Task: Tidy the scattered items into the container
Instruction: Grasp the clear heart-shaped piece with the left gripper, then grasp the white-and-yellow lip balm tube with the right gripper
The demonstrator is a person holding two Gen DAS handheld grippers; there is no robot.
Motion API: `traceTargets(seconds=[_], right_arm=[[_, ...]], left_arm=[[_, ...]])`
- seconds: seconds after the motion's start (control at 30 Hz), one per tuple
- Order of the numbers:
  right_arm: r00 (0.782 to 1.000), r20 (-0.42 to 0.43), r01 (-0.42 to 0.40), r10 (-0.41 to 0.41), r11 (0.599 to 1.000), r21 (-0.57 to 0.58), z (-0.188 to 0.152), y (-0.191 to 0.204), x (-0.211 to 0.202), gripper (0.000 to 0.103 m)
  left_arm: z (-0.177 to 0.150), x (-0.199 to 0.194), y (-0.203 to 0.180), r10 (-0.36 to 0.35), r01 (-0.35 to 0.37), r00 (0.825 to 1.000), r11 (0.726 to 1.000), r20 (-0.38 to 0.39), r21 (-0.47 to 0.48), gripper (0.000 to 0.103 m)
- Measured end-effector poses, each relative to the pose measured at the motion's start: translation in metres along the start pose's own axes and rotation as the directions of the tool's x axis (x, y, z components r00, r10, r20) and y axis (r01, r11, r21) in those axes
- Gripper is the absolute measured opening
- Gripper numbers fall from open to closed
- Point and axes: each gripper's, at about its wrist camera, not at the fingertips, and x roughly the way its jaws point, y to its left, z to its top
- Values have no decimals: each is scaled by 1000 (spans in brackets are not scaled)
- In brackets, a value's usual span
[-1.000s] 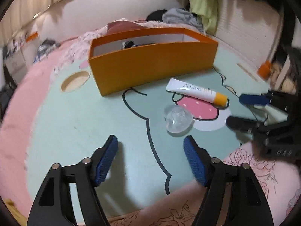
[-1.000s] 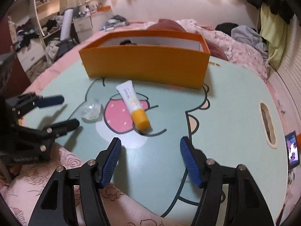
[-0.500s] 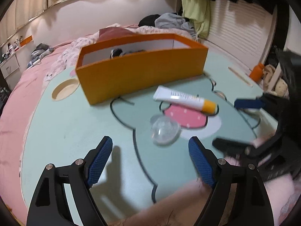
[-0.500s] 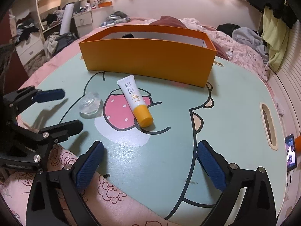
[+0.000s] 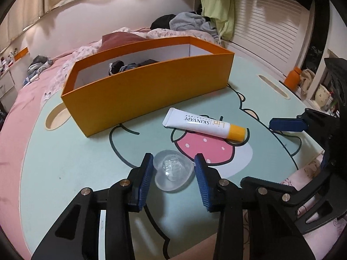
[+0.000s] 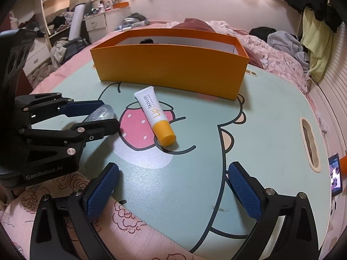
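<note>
A clear heart-shaped plastic case (image 5: 172,175) lies on the mint table, between the blue pads of my left gripper (image 5: 173,174); the pads stand close on both sides of it, and contact is unclear. It also shows in the right wrist view (image 6: 102,113). A white lip-cream tube with a yellow cap (image 5: 206,124) lies just beyond, also in the right wrist view (image 6: 155,117). The orange box (image 5: 151,86) stands behind, with dark items inside. My right gripper (image 6: 171,186) is wide open and empty near the table's front edge.
The mint cartoon table (image 6: 271,130) has handle slots at its left (image 5: 55,120) and right (image 6: 310,143) ends. Pink bedding (image 5: 13,99) surrounds it. A phone (image 6: 335,173) lies off the right edge. Clothes are heaped behind the box.
My left gripper has moved forward and narrowed around the clear heart case. My right gripper has opened wider and stayed near the front edge.
</note>
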Motion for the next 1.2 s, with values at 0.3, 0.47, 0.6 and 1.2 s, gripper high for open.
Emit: traceTargets(seconds=[0.3,0.47,0.6,1.2], right_arm=[[998,55,39,-39,999,-10,7,0,-10,90],[999,25,43,-40,994,-100,27,14,3,67],[999,9,43,-43,994,-102,47,14,18,58],[976,215,37,-22,997,-66,24,28,-25,18]], left_arm=[[-22,-45,16,140,-121,974,986,179,-117,40],[-23,-48,23,132,-106,973,984,191,-140,40],[-24,-46,22,128,-104,974,986,188,-131,40],[-26,-50,20,121,-95,971,986,205,-134,40]])
